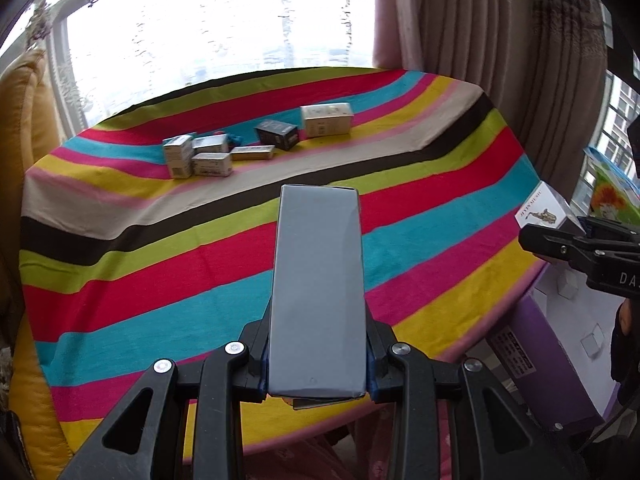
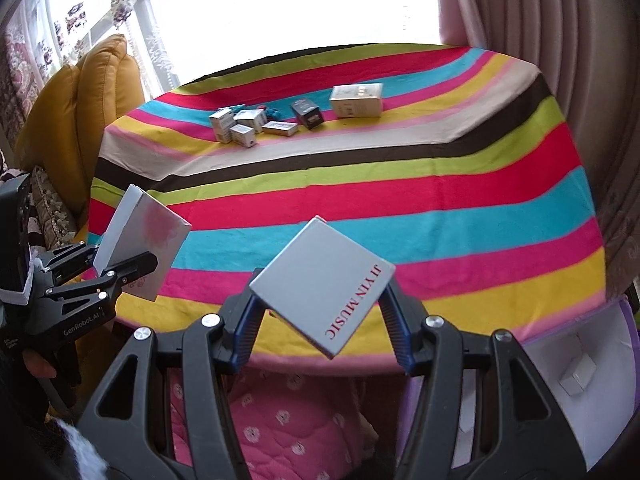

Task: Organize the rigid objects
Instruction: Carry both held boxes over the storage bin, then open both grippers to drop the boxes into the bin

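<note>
My left gripper (image 1: 318, 356) is shut on a tall grey-white box (image 1: 318, 288) and holds it above the near edge of the striped table (image 1: 160, 272); the same box with a pink flower print shows in the right wrist view (image 2: 146, 240). My right gripper (image 2: 322, 320) is shut on a white box printed "JI YIN MUSIC" (image 2: 322, 284), held cornerwise above the table's near edge; it also shows at the right of the left wrist view (image 1: 540, 210). Several small boxes (image 2: 256, 124) lie in a cluster at the far side of the table.
A black box (image 2: 307, 114) and a larger cream box (image 2: 357, 100) lie to the right of the cluster. An open purple bin (image 2: 576, 384) with small white boxes stands below the table at right. A mustard sofa (image 2: 92, 92) is at left, curtains (image 2: 560, 20) at right.
</note>
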### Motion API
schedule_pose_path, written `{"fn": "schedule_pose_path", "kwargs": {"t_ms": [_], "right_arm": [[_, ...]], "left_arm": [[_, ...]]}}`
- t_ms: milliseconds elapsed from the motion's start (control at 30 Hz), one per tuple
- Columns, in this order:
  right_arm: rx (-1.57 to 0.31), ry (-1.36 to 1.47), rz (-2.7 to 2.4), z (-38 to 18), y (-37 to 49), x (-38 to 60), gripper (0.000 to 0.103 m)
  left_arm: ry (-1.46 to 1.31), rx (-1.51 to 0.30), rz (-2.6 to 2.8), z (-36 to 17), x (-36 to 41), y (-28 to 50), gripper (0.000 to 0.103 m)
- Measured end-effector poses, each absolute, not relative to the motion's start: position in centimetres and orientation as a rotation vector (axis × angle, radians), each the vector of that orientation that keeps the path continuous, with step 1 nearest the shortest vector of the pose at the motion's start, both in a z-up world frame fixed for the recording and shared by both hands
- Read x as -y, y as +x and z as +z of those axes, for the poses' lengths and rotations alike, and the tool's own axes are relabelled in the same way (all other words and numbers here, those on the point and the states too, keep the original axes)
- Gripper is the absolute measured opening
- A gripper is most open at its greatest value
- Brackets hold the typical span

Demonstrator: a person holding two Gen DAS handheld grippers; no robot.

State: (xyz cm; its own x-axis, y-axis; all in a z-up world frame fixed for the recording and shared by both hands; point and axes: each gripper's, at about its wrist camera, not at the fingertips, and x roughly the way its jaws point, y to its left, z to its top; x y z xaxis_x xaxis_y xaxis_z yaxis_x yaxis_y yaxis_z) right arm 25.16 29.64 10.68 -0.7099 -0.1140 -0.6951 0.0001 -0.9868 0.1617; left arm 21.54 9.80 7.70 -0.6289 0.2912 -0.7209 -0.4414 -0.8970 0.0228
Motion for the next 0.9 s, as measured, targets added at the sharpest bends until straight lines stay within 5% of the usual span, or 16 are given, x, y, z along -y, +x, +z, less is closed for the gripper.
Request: {"fn": "schedule_pose_path", "kwargs": {"t_ms": [900], "right_arm": [[0.346, 1.417, -3.127, 8.5, 36.6, -43.8, 0.059]], "left_arm": [[-1.017, -0.498, 1.887, 6.8, -29.2, 29.8, 0.035]]}}
